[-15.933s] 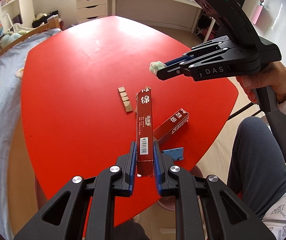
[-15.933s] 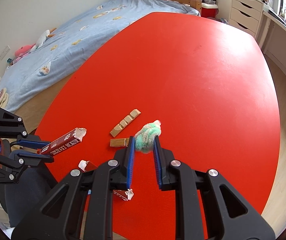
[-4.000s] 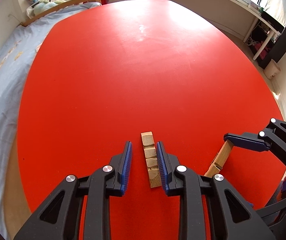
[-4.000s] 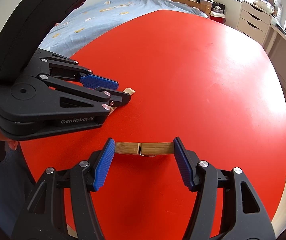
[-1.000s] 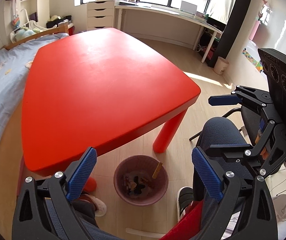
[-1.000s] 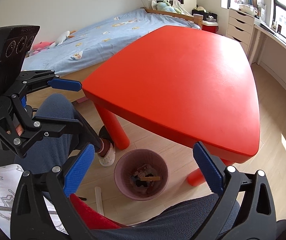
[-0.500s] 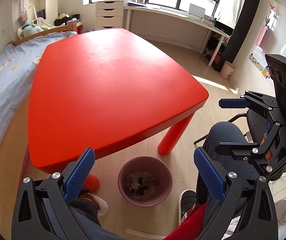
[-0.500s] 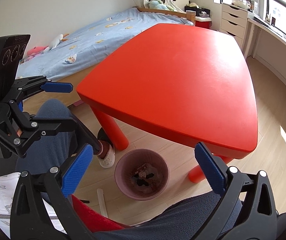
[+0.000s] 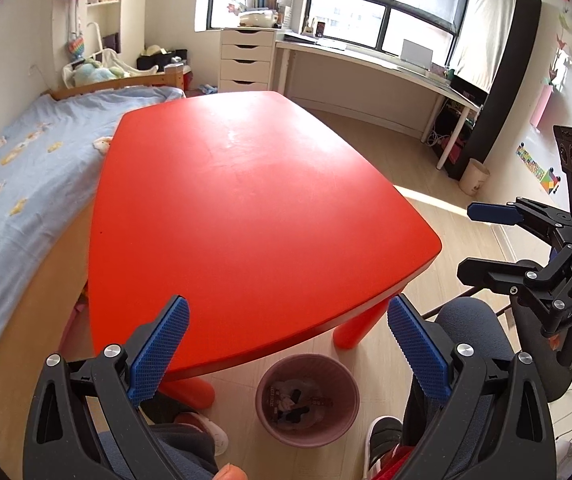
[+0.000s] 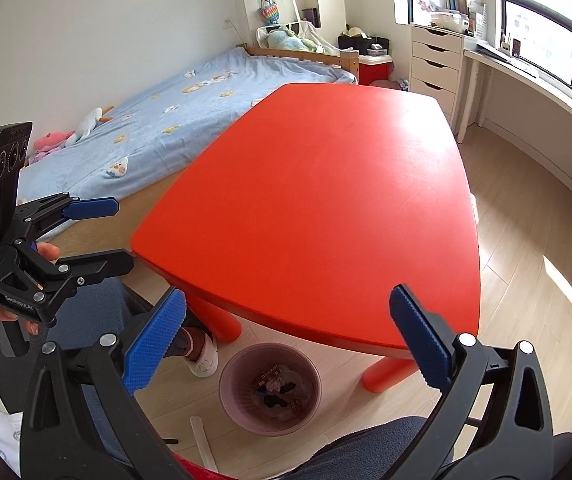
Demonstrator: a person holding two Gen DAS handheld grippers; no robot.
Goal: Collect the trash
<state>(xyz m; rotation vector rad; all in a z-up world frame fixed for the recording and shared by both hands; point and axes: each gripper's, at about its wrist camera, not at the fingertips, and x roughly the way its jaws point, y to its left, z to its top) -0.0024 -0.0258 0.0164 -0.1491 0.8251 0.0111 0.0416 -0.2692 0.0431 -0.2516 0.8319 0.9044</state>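
Note:
A round pink waste bin stands on the floor below the near edge of the red table; it holds several bits of trash, a red box among them. It also shows in the right wrist view. My left gripper is wide open and empty, raised above the bin and the table edge. My right gripper is wide open and empty too, held at a like height. Each shows in the other's view, the right one at the right, the left one at the left.
A bed with a blue cover runs along the table's left side. A white drawer unit and a long desk stand under the windows. My knees and slippered feet are beside the bin. A small bin stands far right.
Both grippers have risen and tilted up, so the table and room fill more of the views and the bin sits lower. Both stay wide open.

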